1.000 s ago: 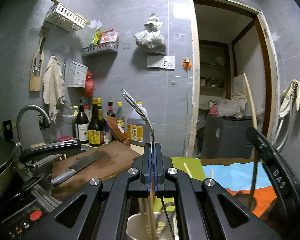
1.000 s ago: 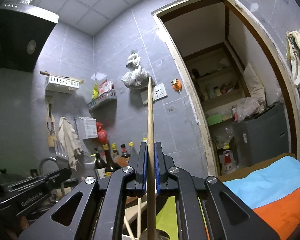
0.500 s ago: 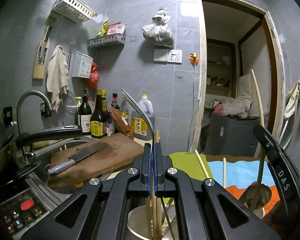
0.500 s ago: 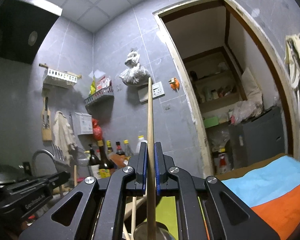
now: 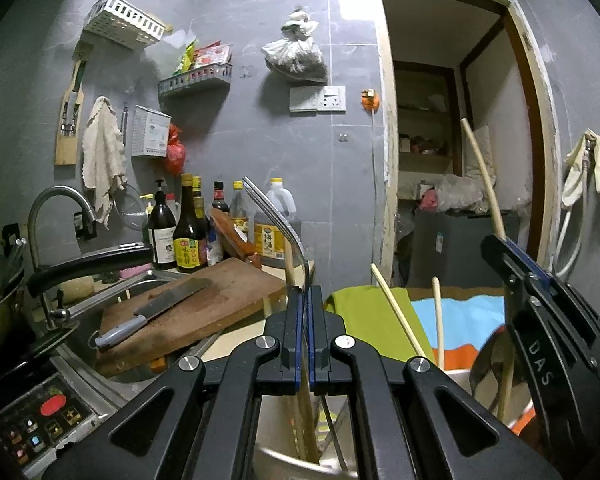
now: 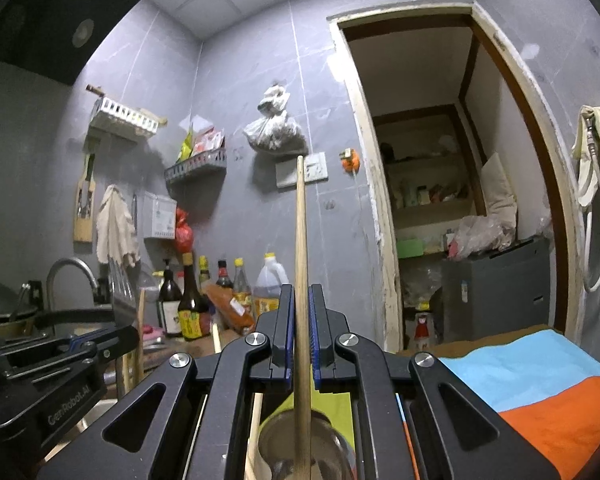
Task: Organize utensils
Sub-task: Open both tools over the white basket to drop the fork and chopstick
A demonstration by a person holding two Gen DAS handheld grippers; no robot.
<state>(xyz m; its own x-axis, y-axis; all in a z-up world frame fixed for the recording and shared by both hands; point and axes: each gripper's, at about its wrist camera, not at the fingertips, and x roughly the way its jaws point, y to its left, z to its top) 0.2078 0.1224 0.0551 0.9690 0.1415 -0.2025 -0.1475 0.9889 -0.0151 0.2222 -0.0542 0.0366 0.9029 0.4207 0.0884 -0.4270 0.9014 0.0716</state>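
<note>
A: Start at the left — what lies by the brown wooden cutting board (image 5: pixel 188 304)?

B: A grey-handled kitchen knife (image 5: pixel 152 314) lies flat on it. Behind the board stands a row of dark sauce bottles (image 5: pixel 188 232) against the grey tiled wall.

A: And the left gripper (image 5: pixel 305 300)?

B: Just right of the board, jaws pressed tight on the thin silver metal fork (image 5: pixel 278 224), whose tines curve up and to the left. Below it, past the board's near right corner, is a pale round utensil holder (image 5: pixel 284 432) with wooden chopsticks (image 5: pixel 396 316) leaning out.

A: The right gripper (image 6: pixel 301 320)?

B: Farther right of the board — jaws clamped on a long pale wooden chopstick (image 6: pixel 301 240), upright, its lower end over a round steel cup (image 6: pixel 300 436). Striped green, blue and orange cloth (image 6: pixel 532 384) covers the bench there.
</note>
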